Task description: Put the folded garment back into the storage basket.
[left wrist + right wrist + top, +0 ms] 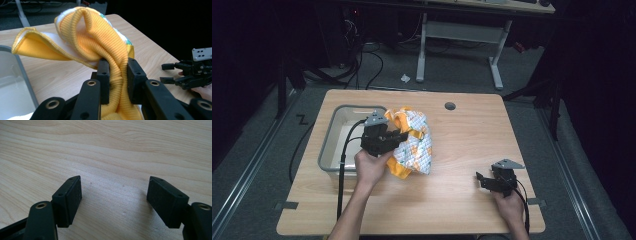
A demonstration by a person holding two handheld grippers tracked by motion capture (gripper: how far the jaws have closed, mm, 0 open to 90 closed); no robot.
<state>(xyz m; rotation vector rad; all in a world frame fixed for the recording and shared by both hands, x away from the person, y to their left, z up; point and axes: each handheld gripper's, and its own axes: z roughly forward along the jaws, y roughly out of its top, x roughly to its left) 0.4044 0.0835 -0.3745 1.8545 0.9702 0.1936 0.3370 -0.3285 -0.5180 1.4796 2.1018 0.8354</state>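
Note:
A small garment [413,145], white with an orange and green print and yellow ribbed trim, lies bunched on the wooden table [462,130] beside a grey tub. My left gripper [398,137] is shut on its yellow ribbed band [117,72], which is pinched between the two black jaws and lifted off the table. The rest of the garment [85,30] hangs ahead of the jaws. My right gripper [480,180] rests low at the table's front right, open, with bare wood between its pads [72,195]. It also appears at the right edge of the left gripper view, as the right gripper [168,73].
A grey plastic tub [332,145] sits at the table's left, its rim [23,75] just left of my left gripper. A round cable hole [450,106] is near the table's far edge. A desk frame [459,35] and cables stand on the floor beyond.

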